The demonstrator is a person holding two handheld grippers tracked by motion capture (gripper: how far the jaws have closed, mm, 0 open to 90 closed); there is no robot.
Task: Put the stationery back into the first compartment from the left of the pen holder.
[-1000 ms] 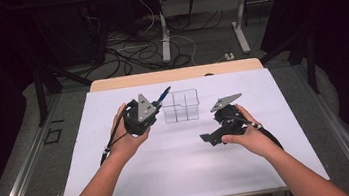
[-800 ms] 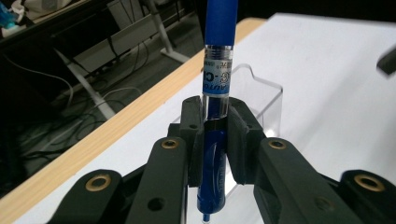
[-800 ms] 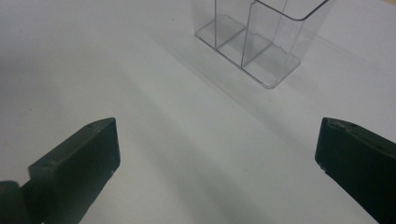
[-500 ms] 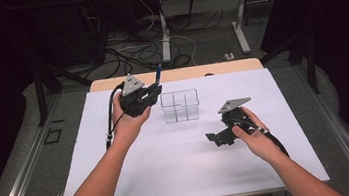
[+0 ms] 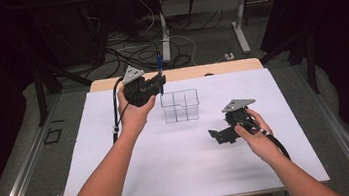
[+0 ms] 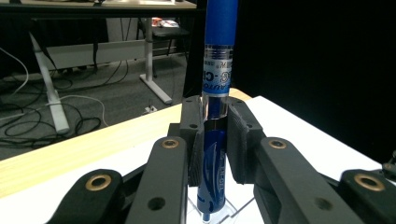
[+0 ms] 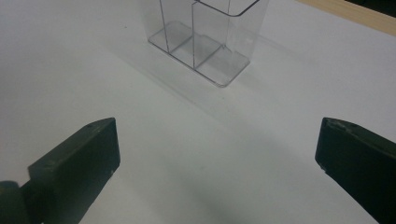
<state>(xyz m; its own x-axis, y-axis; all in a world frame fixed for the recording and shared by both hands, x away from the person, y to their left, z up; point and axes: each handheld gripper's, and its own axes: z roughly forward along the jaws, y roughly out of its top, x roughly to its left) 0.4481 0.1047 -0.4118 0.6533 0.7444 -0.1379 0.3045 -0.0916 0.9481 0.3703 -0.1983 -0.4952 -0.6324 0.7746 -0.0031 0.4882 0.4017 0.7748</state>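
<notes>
At upper centre of the high view, the left claw (image 5: 153,86) grips a blue pen (image 5: 160,72), its two black jaws pressed against the barrel from either side. The pen stands upright, its upper end rising above the claw toward the far wooden edge of the desk (image 5: 174,74), its lower end hanging just above the left rim of a clear plastic organizer (image 5: 180,106). In the left gripper view the pen (image 6: 217,93) runs from the bottom of the frame to the top, printed lettering on its clear middle section too partial to read, with the organizer's transparent edge (image 6: 229,213) showing beneath its tip.

The organizer, divided into compartments, sits on the white sheet (image 5: 179,153) that covers the desk, slightly above the middle of the high view. To its lower right, the right claw (image 5: 217,137) is held low over the sheet in the person's right hand (image 5: 253,136), well apart from the organizer. In the right gripper view its jaws stand wide, one at the lower left corner and one at the lower right, with bare white sheet (image 7: 210,158) between them and the organizer (image 7: 205,42) at top centre.

Cables lie on the floor (image 5: 131,53) beyond the desk at the top of the high view.
</notes>
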